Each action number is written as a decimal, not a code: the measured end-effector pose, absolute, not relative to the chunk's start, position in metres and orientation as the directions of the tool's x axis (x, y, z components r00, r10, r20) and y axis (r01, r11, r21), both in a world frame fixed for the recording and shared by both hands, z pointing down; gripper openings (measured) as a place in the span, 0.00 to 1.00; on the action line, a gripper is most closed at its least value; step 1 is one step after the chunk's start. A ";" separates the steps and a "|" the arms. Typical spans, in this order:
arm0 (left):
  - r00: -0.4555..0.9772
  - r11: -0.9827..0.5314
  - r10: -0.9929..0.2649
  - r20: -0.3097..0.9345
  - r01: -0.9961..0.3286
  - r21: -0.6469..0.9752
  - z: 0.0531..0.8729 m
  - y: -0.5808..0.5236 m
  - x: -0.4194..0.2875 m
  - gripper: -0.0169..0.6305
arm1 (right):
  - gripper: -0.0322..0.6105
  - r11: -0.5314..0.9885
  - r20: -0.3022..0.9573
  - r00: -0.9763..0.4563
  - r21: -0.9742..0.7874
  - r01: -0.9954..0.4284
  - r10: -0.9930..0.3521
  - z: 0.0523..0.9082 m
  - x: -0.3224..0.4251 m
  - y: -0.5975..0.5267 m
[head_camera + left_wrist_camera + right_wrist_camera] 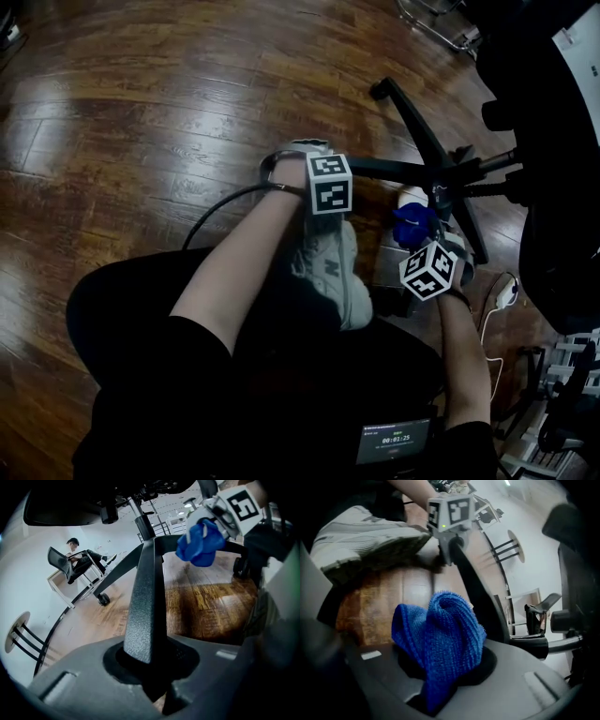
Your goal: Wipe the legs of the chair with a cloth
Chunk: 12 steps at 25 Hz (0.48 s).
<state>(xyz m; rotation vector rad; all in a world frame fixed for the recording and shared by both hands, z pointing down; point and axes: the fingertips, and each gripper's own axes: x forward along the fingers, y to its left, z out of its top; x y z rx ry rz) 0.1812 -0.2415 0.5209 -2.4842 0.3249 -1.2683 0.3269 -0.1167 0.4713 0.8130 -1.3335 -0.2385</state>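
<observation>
Your left tongs [146, 660] are clenching the chair leg [147, 597], probably steadying it, while your right tongs [436, 679] are grasping the bunched blue cloth [440, 634] just beside that leg.

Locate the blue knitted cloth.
The blue knitted cloth is bunched in the right gripper, right of centre in the head view, near the black chair leg that the left gripper clamps.
</observation>
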 end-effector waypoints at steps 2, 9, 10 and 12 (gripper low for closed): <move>0.582 -0.918 -0.346 0.736 -0.048 -0.393 0.520 -0.241 0.182 0.14 | 0.19 0.665 0.740 0.280 0.673 -0.323 -0.612 0.460 0.339 -0.148; 0.578 -0.912 -0.355 0.735 -0.042 -0.407 0.521 -0.243 0.179 0.14 | 0.19 0.662 0.724 0.297 0.689 -0.294 -0.622 0.457 0.337 -0.162; 0.580 -0.914 -0.352 0.735 -0.044 -0.403 0.521 -0.242 0.179 0.14 | 0.19 0.679 0.734 0.291 0.679 -0.280 -0.614 0.459 0.333 -0.153; 0.581 -0.918 -0.346 0.737 -0.047 -0.394 0.521 -0.240 0.179 0.14 | 0.19 0.713 0.758 0.274 0.650 -0.261 -0.592 0.468 0.323 -0.124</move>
